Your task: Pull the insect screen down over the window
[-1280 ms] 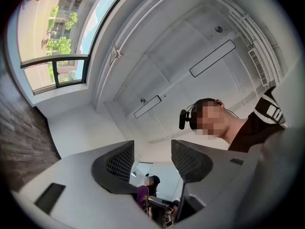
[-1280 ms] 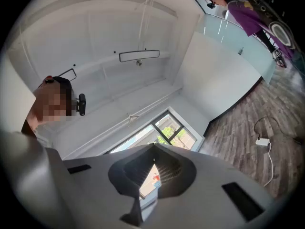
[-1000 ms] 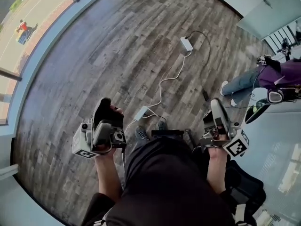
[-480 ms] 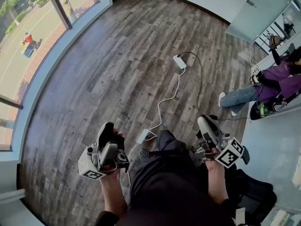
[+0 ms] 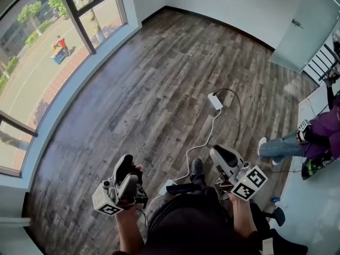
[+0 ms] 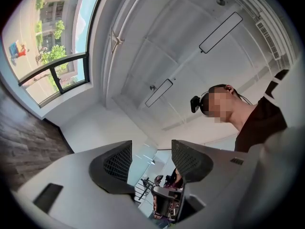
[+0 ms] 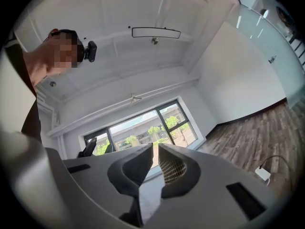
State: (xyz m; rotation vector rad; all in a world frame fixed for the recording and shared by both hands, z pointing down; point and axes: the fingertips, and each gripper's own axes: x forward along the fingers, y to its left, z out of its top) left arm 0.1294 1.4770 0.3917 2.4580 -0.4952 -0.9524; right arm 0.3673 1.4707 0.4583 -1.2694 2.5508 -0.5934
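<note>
Both hold nothing: left gripper [image 6: 151, 151] fingers stand apart, right gripper [image 7: 156, 151] fingers meet.

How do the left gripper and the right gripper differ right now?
The left gripper has its jaws apart with a clear gap, while the right gripper has its jaws almost together. The left gripper aims up towards the ceiling, while the right gripper faces the window. Both are empty and are held low in front of the person, well short of the window.
</note>
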